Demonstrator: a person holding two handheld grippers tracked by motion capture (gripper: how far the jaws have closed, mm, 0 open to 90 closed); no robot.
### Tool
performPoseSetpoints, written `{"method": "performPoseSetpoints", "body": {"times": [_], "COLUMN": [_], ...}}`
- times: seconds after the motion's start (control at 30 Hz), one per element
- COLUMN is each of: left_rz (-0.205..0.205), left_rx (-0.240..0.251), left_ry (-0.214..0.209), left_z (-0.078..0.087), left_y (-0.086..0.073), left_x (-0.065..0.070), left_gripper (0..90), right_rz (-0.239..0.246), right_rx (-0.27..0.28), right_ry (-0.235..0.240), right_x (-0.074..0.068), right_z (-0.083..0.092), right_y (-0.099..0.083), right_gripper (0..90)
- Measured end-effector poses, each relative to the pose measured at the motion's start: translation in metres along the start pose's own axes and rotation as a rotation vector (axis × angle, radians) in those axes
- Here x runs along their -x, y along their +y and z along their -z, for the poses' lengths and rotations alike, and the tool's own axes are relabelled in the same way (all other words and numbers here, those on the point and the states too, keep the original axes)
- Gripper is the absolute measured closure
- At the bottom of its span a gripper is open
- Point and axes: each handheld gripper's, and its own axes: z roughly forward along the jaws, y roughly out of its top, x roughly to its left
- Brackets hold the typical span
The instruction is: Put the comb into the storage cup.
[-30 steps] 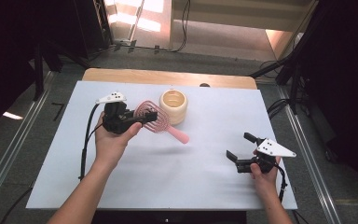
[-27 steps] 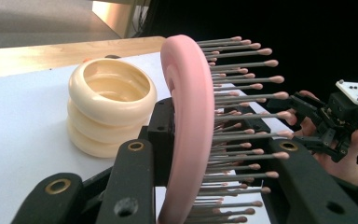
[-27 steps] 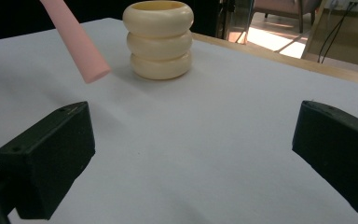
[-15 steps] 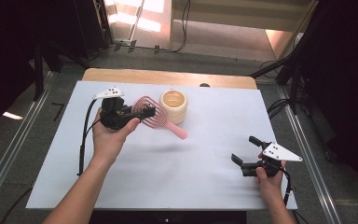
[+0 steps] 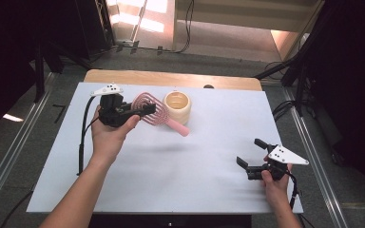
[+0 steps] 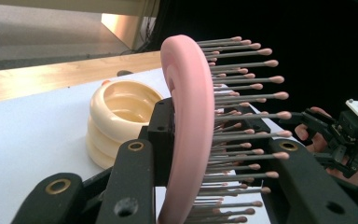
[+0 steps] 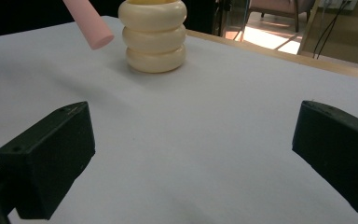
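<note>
We see the left gripper (image 5: 140,110) with its jaws pinching the head of a pink hairbrush (image 5: 148,108); the rim (image 6: 189,126) stands edge-on between them, bristles (image 6: 242,116) reaching across toward the far jaw. The brush handle (image 5: 177,127) extends beyond the jaw tips, passing just beside a cream ribbed cup (image 5: 177,106) on the white table (image 5: 171,180). The right gripper (image 5: 251,156) rests well apart, jaws spread wide over bare tabletop; ahead of them we see the cup (image 7: 154,35) and handle tip (image 7: 89,25).
</note>
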Motion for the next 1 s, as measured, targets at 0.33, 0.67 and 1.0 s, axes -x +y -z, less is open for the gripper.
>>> {"method": "performPoseSetpoints", "body": {"times": [0.33, 0.67, 1.0], "left_rz": [-0.004, -0.008, -0.005], "left_rx": [0.015, 0.026, 0.036], "left_ry": [0.006, 0.004, 0.011], "left_z": [0.003, 0.005, 0.006], "left_y": [0.007, 0.015, 0.025], "left_x": [-0.001, -0.001, -0.005], "left_gripper": [66.3, 66.3, 66.3], "right_rz": [0.004, 0.001, 0.003], "right_rx": [-0.001, -0.002, -0.002], "right_ry": [-0.008, -0.003, 0.006], "right_x": [0.001, 0.001, 0.000], "right_z": [0.000, 0.000, 0.000], "right_y": [-0.002, -0.002, -0.002], "right_gripper": [0.0, 0.0, 0.0]}}
